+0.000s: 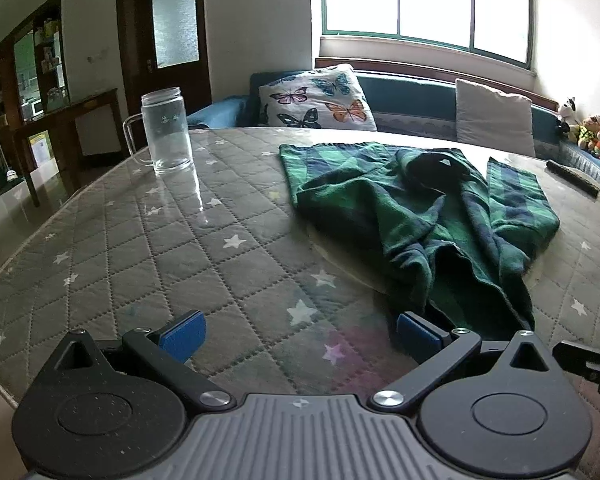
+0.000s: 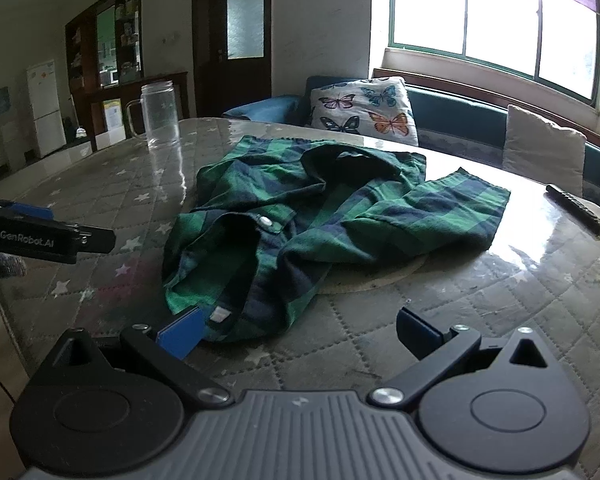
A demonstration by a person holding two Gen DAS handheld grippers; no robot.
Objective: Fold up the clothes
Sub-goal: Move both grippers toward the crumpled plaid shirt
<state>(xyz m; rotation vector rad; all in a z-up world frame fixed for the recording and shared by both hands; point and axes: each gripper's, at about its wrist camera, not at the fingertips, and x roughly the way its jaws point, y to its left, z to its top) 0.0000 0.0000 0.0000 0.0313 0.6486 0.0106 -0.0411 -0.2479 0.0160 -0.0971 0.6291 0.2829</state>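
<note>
A green and navy plaid shirt (image 1: 416, 208) lies crumpled on a round table, collar and snap button (image 2: 265, 222) facing up. My left gripper (image 1: 298, 334) hovers over the quilted cover just left of the shirt's near hem, jaws wide open, nothing between the blue pads. My right gripper (image 2: 298, 334) is open too, at the shirt's near edge; its left blue pad (image 2: 182, 334) sits by the hem and a white label, not pressing on the cloth. The left gripper's body (image 2: 40, 236) shows at the left of the right wrist view.
The round table (image 1: 140, 248) has a grey star-quilted cover under clear glossy sheeting. A clear glass mug (image 1: 166, 134) stands at the far left. A dark remote (image 2: 576, 208) lies at the far right. A sofa with a butterfly pillow (image 1: 320, 98) sits behind.
</note>
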